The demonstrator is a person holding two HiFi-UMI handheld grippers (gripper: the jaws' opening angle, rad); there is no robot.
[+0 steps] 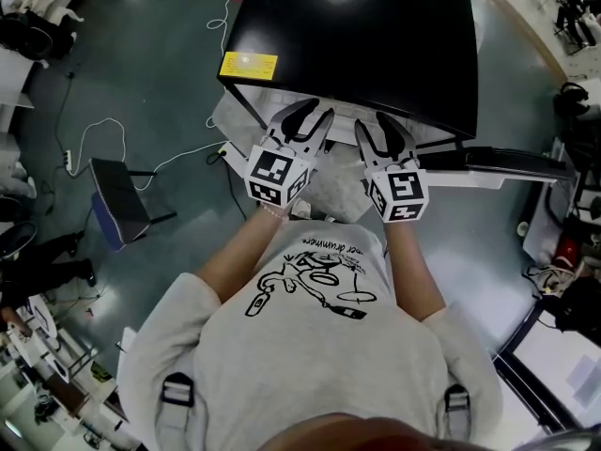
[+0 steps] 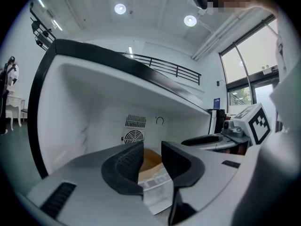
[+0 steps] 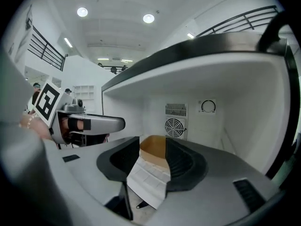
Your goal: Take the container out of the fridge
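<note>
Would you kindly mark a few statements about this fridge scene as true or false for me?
1. The left gripper and the right gripper both point into the fridge. True.
2. The fridge top is white. False: it is black.
3. A yellow sticker sits on the fridge top. True.
4. The container lies on the room's floor. False: it is inside the fridge, seen through the gap between each gripper's jaws.
5. The fridge's back wall has a round fan grille. True.
</note>
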